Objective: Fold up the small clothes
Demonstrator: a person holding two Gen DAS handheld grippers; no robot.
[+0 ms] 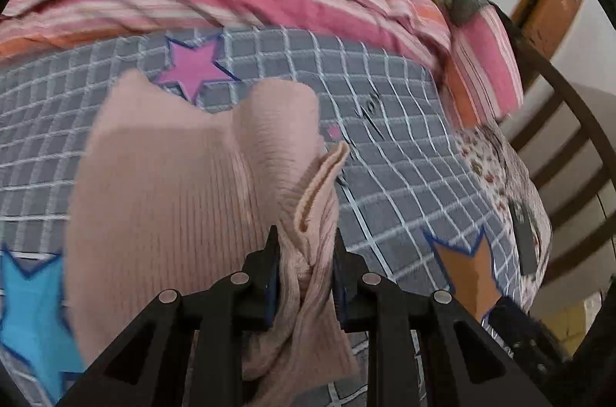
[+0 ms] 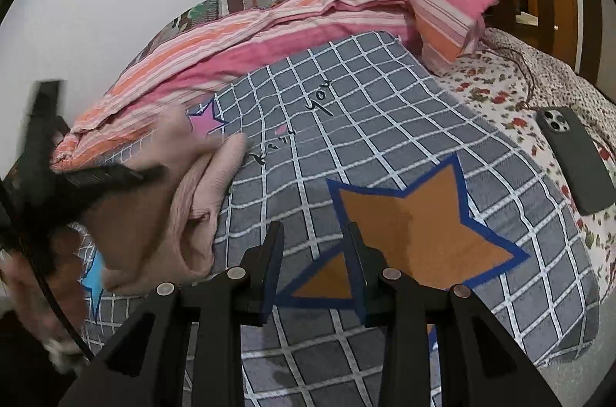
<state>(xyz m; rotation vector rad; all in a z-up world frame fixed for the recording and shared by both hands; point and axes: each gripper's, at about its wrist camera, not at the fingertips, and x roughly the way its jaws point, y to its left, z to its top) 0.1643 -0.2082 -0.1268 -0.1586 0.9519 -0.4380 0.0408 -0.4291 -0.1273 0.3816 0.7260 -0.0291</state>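
1. Pinched between my left gripper [image 1: 304, 268] jaws, the pink ribbed garment [image 1: 165, 191] hangs bunched above the grey checked blanket [image 1: 392, 153].
2. Right gripper [image 2: 315, 268] stands apart, holding nothing, over the orange star [image 2: 415, 233].
3. Beyond: striped quilt [image 2: 292, 22], dark phone [image 2: 573, 156] on the floral sheet [image 2: 496, 91].

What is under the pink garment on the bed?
The pink garment lies on a grey checked cover and overlaps a pink star. A blue star shows beside its edge. Whatever else the cover carries beneath the garment is hidden.
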